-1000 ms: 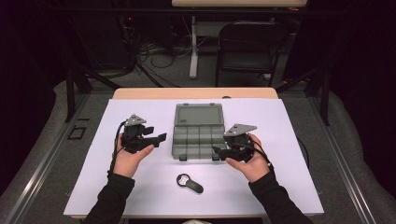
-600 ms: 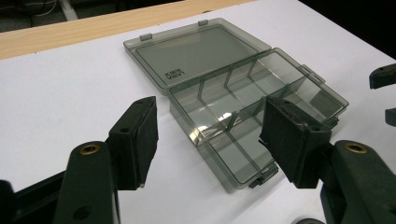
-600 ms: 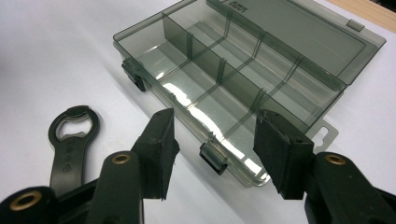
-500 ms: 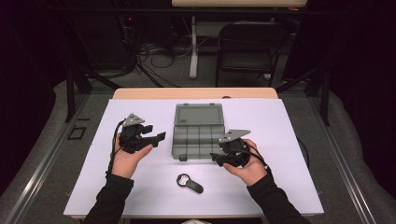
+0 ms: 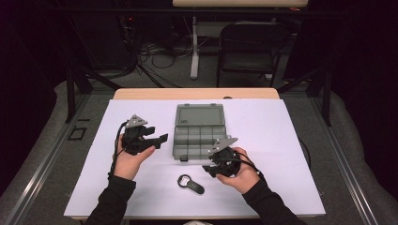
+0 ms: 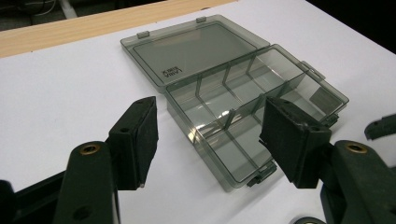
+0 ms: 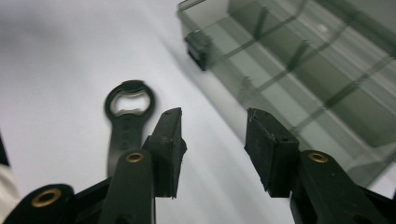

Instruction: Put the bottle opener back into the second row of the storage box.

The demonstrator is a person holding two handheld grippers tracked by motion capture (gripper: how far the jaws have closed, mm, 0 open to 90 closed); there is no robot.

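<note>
Table (image 5: 291, 140): white sheet over it, wood edge bare at far side. Near edge partly covered by sleeves.

Box (image 5: 199, 132): clear grey, lid flat open toward far side, dividers inside; compartments look empty. Near right corner hidden behind right gripper in high view; cut off at right in right gripper view.

Left gripper (image 5: 159, 139): left of box, jaws wide apart, nothing between.

Right gripper (image 5: 209, 168): at box's near right corner, aimed toward opener; jaws part open, just been closing, nothing between.

Opener (image 5: 190, 184): black, flat on sheet, near side of box, just beside right gripper. Handle partly hidden behind jaw in right gripper view.
</note>
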